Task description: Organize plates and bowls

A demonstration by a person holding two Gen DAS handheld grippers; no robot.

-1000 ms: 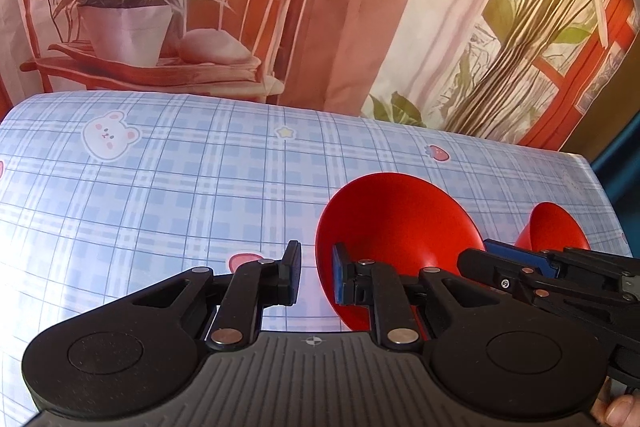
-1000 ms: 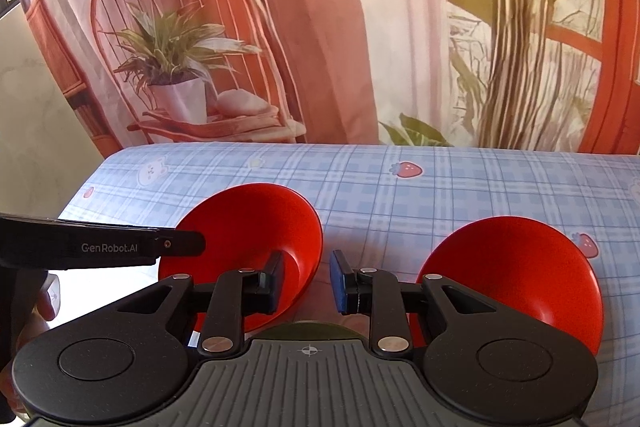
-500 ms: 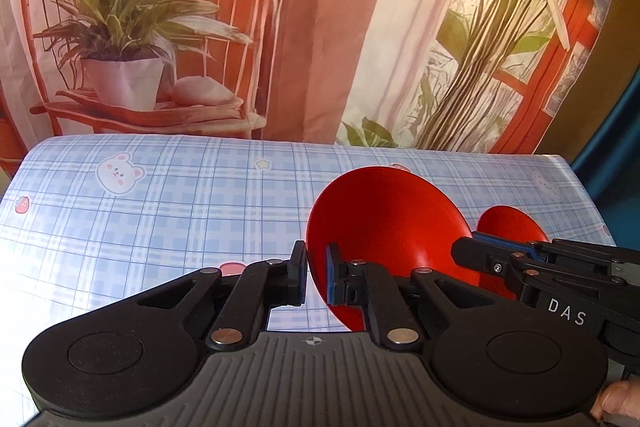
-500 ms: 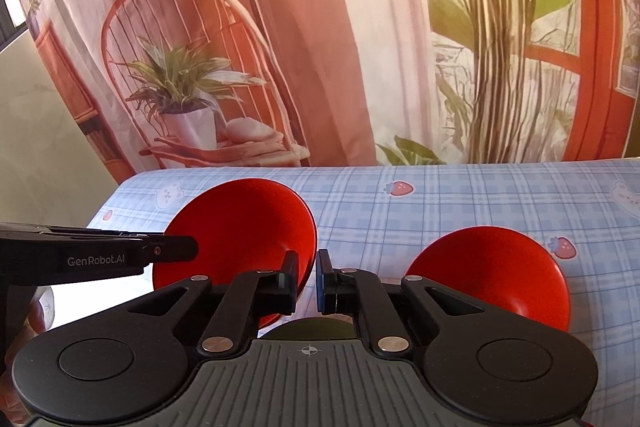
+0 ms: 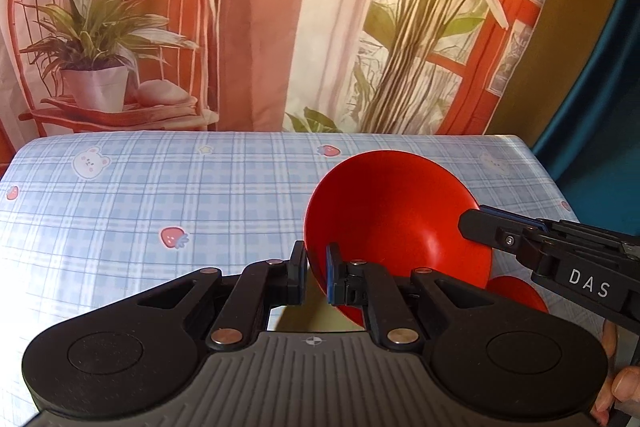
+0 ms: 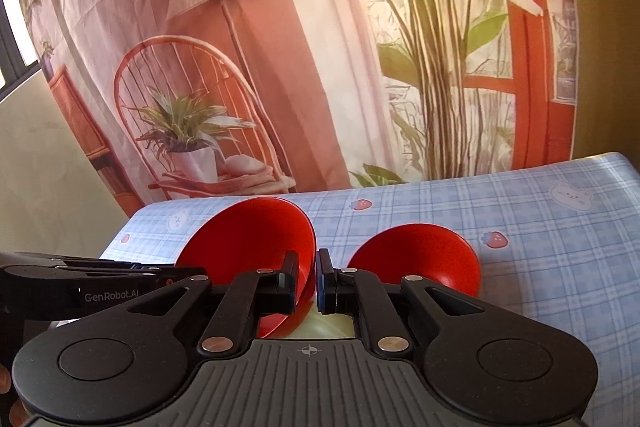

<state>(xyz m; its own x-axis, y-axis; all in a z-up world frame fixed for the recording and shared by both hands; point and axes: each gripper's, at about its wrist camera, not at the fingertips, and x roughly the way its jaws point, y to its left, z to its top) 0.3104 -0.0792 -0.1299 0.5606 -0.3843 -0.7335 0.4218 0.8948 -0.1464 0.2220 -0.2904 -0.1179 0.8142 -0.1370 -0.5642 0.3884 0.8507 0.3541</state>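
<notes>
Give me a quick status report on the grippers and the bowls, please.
Left gripper and right gripper both shut on the held red bowl, opposite rim edges, tilted. Second red bowl on the tablecloth. Nothing in the way.

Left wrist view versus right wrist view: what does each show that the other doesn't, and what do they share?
Left wrist only: the left gripper pinching the held red bowl by its rim, the DAS label on the right gripper, and a teal curtain. Right wrist only: the right gripper's own pinch on that bowl's opposite rim, and the second red bowl mostly unobstructed; the left view catches only a sliver. Both: the held bowl, the checked tablecloth, the printed backdrop.
</notes>
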